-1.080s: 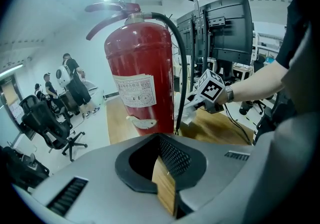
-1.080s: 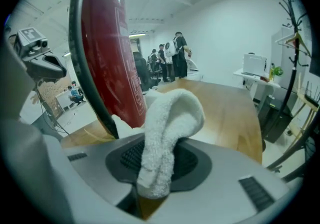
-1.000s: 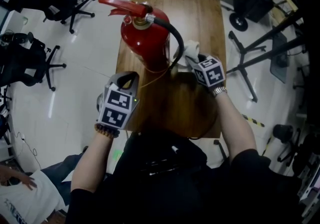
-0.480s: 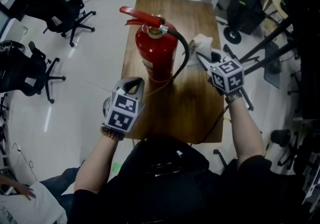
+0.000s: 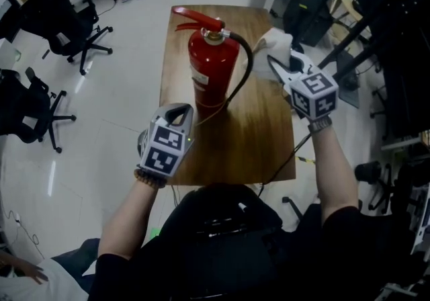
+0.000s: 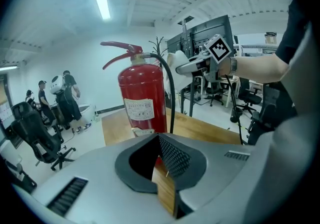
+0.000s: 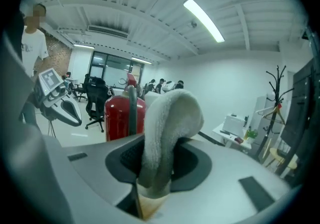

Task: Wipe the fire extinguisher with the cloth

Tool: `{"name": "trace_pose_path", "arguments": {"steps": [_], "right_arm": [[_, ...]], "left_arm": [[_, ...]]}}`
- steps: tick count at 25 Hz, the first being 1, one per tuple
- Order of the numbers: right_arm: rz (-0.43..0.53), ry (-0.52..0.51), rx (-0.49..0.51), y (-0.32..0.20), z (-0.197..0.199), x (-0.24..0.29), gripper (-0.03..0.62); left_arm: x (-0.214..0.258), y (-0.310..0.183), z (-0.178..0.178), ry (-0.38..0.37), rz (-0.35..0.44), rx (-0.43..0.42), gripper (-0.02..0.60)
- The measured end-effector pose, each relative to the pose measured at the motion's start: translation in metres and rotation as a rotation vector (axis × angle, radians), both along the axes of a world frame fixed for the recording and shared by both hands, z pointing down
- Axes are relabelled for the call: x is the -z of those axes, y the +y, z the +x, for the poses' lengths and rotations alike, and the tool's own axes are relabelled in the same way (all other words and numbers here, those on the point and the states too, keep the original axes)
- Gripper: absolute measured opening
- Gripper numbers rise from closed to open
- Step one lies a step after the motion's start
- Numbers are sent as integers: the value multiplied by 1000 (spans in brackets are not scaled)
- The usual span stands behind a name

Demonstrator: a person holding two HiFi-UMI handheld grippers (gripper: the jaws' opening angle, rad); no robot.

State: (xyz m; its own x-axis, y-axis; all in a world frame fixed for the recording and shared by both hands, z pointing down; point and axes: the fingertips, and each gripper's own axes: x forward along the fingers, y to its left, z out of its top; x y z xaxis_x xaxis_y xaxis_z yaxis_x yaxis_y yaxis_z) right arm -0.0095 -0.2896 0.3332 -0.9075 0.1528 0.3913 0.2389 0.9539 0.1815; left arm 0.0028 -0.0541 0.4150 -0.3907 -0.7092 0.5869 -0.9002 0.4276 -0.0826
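A red fire extinguisher (image 5: 213, 68) stands upright on the wooden table (image 5: 259, 135), with a red lever on top and a black hose (image 5: 246, 71) curving down its right side. My right gripper (image 5: 273, 64) hangs in the air to the right of the extinguisher's top, shut on a white cloth (image 5: 275, 40). In the right gripper view the cloth (image 7: 167, 123) bulges up between the jaws, with the extinguisher (image 7: 120, 118) behind it. My left gripper (image 5: 179, 111) is shut and empty, just off the table's near-left edge. The left gripper view faces the extinguisher (image 6: 142, 100) and the cloth (image 6: 176, 64).
Black office chairs (image 5: 67, 7) stand on the pale floor at the left. Desks, stands and dark equipment (image 5: 376, 37) crowd the right side. A thin cable (image 5: 285, 158) hangs off the table's near right corner. People (image 6: 64, 93) stand far back in the room.
My right gripper has risen with the cloth from beside the extinguisher's base to the level of its top. The left gripper has lifted slightly.
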Motion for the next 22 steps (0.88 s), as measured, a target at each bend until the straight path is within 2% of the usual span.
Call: {"name": "trace_pose_path", "arguments": {"steps": [4,9,16,22], "right_arm": [[-26,-64,47,0,-6,33,118],[-63,-106,165,3,-30,70,118],[-118,-115,447,26,-71,87,118],[-175,-68,678,53,-96,66,118]], "left_arm": [[2,4,6,1,4,14,0],[7,0,4,-13,1,84,0],[3,-15,1,-12,-36,216,0],[-10,-21,3,2,-93,332,0]]}}
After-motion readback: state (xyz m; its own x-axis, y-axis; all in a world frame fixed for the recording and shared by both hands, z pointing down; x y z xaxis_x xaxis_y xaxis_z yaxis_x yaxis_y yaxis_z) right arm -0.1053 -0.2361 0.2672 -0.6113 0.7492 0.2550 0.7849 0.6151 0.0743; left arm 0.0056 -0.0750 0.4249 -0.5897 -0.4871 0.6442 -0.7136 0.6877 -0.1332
